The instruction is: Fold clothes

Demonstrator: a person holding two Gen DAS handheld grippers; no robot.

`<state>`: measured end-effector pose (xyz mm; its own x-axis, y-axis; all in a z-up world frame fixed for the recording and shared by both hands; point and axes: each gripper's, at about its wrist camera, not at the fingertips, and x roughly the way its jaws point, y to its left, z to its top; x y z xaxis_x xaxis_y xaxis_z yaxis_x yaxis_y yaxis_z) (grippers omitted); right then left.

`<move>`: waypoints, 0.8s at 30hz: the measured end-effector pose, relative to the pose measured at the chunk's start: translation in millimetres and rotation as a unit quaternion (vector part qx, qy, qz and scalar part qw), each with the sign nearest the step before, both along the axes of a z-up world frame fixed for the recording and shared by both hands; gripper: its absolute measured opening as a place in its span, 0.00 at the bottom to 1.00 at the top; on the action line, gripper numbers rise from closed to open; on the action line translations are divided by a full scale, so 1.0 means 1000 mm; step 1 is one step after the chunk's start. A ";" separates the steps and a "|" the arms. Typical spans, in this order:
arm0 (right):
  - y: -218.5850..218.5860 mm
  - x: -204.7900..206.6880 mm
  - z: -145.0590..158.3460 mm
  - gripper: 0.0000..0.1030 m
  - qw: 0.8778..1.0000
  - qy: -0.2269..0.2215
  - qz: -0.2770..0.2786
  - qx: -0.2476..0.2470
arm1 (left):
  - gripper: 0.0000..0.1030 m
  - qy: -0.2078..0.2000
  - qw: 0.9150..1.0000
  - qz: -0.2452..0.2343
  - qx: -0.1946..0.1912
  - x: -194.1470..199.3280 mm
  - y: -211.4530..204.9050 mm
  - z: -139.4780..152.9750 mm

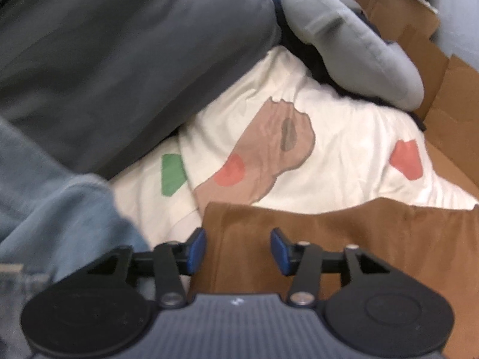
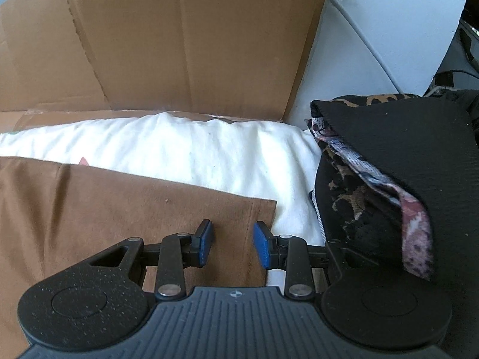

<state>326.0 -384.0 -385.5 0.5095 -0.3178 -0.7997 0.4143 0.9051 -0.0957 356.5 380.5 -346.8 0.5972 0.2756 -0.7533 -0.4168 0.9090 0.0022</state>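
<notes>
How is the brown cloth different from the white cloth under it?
The brown cloth is plain, while the white cloth carries printed patches in red, green and tan. The brown cloth lies on top, nearest both tongs, with a straight stitched hem and a square corner; the white cloth is underneath, more rumpled, and reaches back to the cardboard. Both lie spread out rather than bunched up.

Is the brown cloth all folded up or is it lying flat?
Lying flat: the brown cloth spreads smooth over the white cloth, corner square; layers beneath, cannot tell.
</notes>
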 end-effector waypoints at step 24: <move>0.001 0.005 0.000 0.40 0.999 0.006 -0.009 -0.030 | 0.31 0.025 0.993 0.032 0.111 0.024 0.003 -0.007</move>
<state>331.3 -383.4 -385.5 0.4947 -0.3746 -0.7842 0.4283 0.8903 -0.1550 380.2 383.1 -353.5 0.5364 0.4746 -0.6979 -0.4679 0.8554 0.2222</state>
